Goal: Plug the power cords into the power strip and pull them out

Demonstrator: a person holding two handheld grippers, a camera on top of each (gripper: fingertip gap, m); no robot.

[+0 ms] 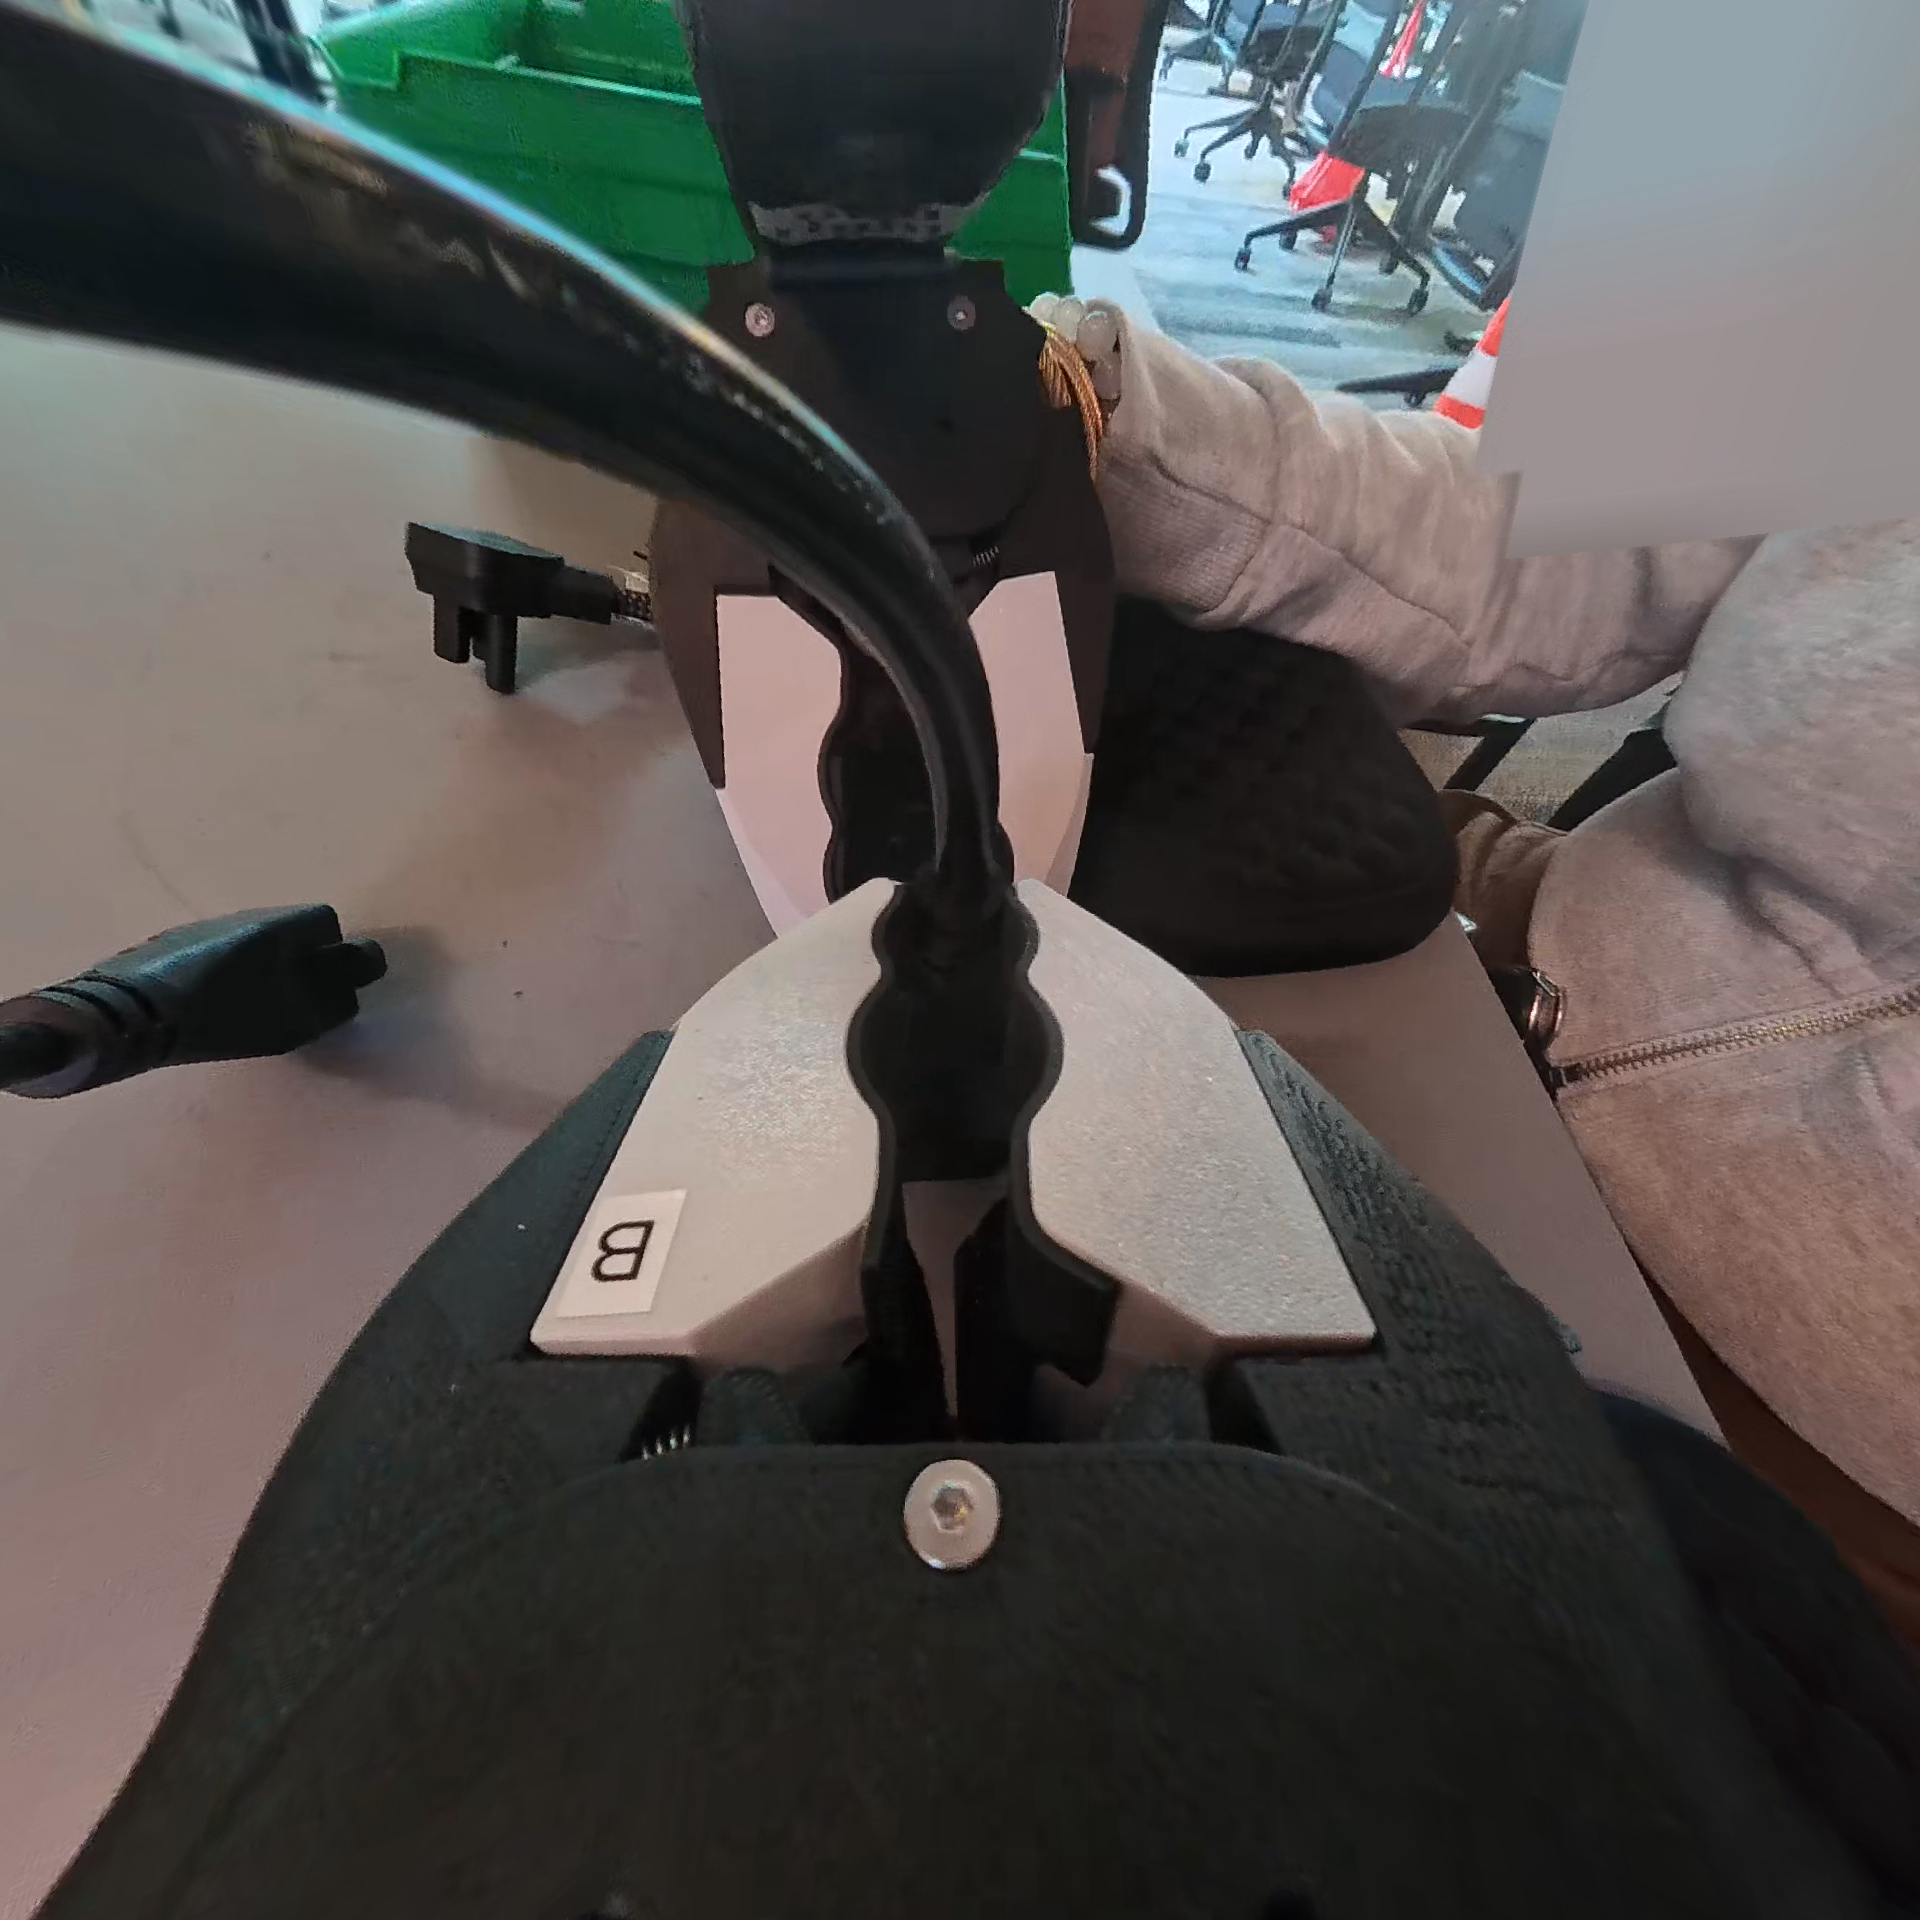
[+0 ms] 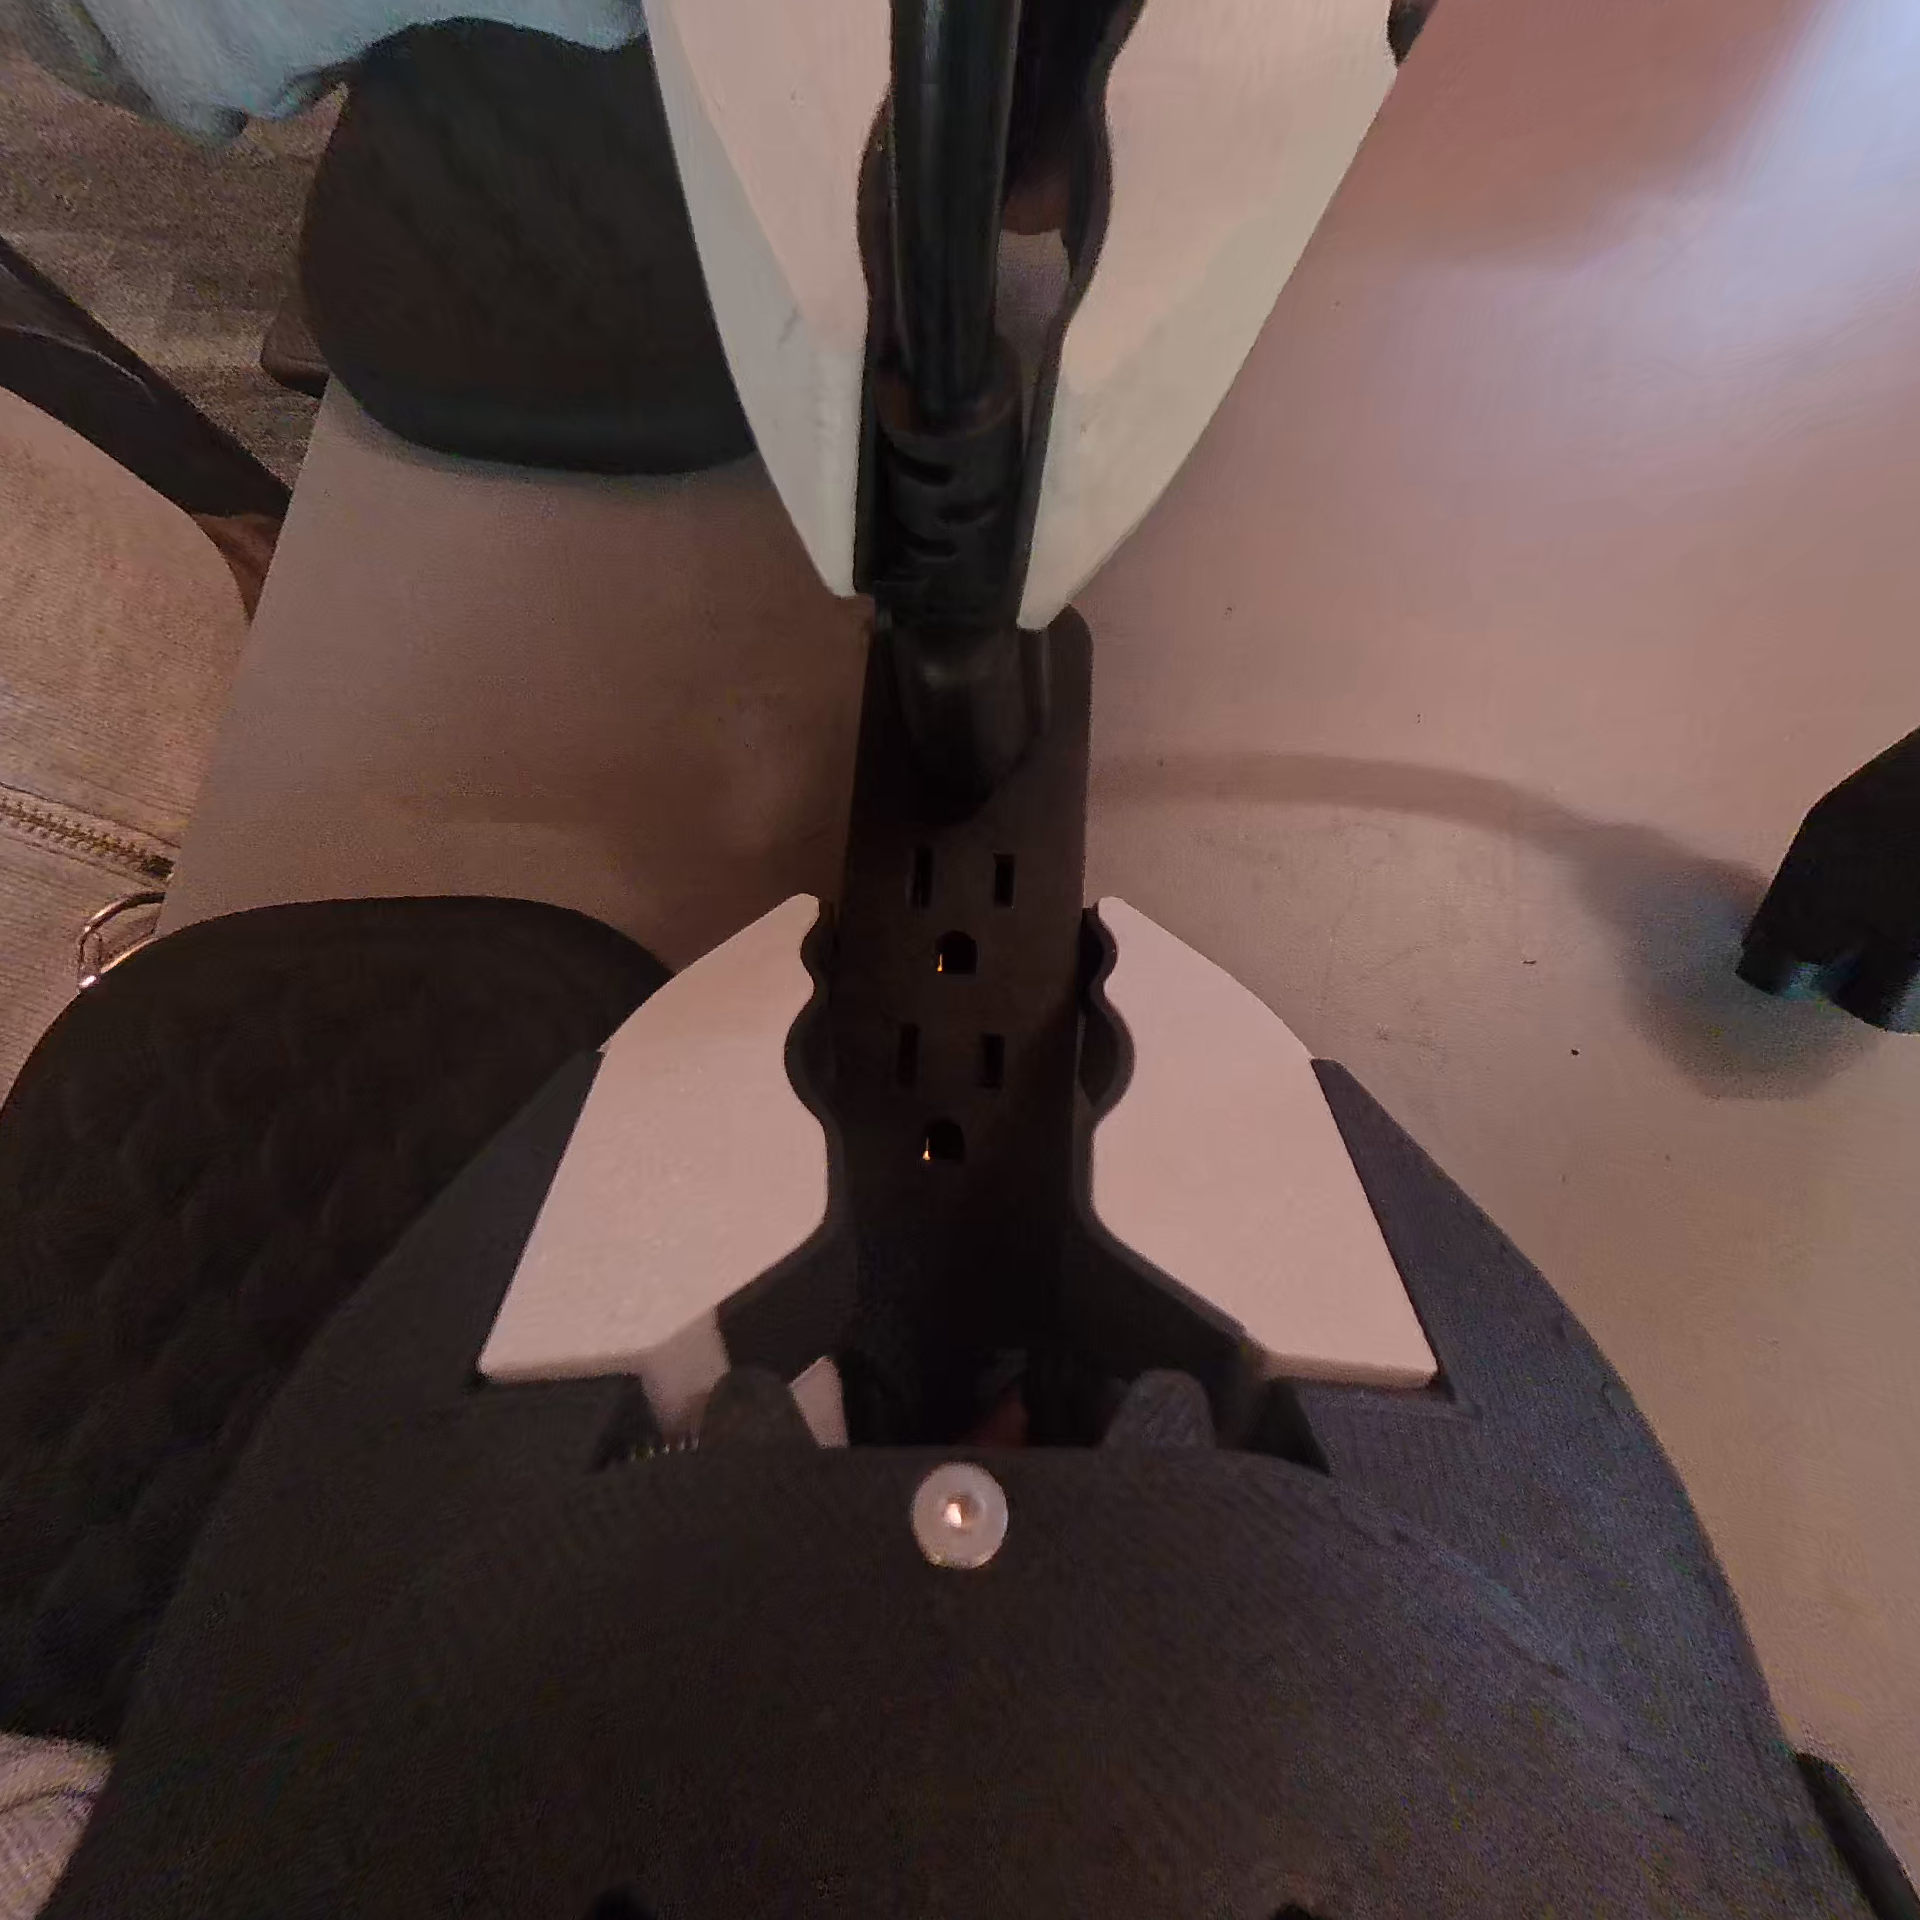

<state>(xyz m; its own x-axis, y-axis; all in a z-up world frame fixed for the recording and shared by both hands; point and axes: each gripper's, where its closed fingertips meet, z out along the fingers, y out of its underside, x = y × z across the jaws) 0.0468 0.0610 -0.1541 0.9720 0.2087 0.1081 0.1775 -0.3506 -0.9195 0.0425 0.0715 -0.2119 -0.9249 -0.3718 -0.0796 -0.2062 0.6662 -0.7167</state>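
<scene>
Black power strip (image 2: 961, 1049), two bare outlets

left hand-held gripper (image 1: 951, 956): white fingers on a black textured body, silver screw
right hand-held gripper (image 2: 951, 1049): white fingers, black body
power strip (image 2: 961, 1039): black, its slots darker still
power cord (image 1: 623, 343): glossy black
loose plugs (image 1: 223, 977): black (both of them)
surface (image 1: 260, 727): pale grey with a pinkish cast
bin (image 1: 582, 114): bright green
sleeve (image 1: 1299, 499): light grey fleece
traffic cone (image 1: 1475, 374): orange and white
armrest pad (image 1: 1247, 810): black, dimpled weave
</scene>
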